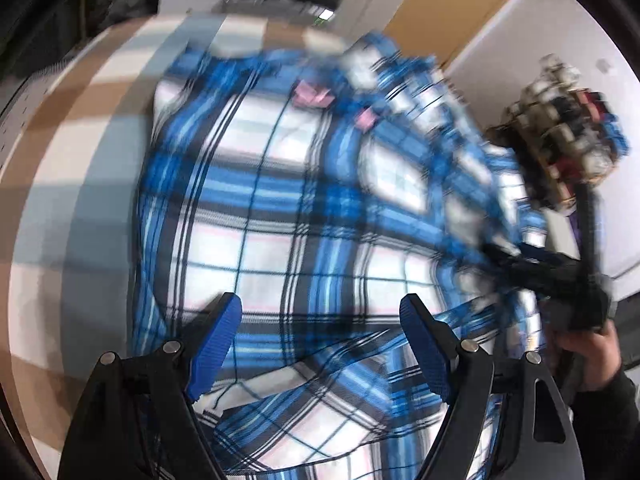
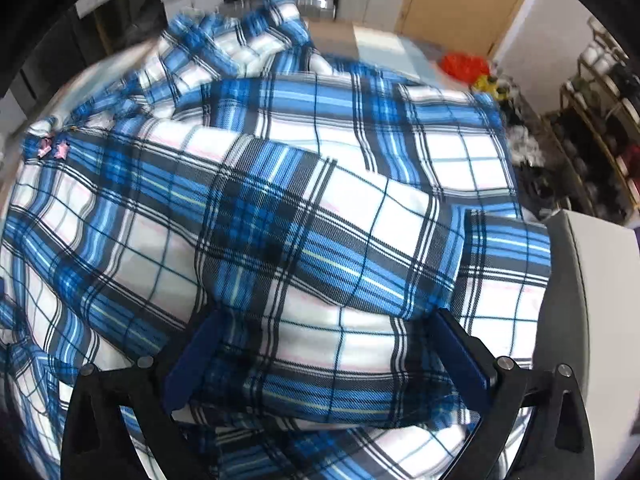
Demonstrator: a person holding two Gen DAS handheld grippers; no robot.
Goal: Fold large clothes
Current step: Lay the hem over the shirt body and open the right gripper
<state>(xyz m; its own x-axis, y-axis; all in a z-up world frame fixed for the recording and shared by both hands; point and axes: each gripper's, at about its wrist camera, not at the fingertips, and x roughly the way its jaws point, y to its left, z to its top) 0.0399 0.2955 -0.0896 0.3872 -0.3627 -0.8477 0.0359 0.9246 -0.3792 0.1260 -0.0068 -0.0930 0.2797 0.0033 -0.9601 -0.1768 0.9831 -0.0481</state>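
- Plaid shirt (image 1: 280,200), blue, white and black, lies spread under and ahead of the left gripper (image 1: 320,340) on a tan, white and grey checked cloth (image 1: 80,168).
- Left gripper's blue pads stand wide apart above the fabric, pinching nothing.
- Two small pink tags (image 1: 314,94) sit on the shirt far ahead of the left gripper.
- To the right of the left gripper, a hand (image 1: 592,356) holds the other black tool at the shirt's lifted, blurred edge.
- Right gripper (image 2: 328,352) has a thick folded part of the plaid shirt (image 2: 304,240) between its fingers (image 2: 196,356); whether the pads press it, I cannot tell.
- Beyond the right gripper, a rumpled sleeve (image 2: 240,40) lies at the shirt's far end.
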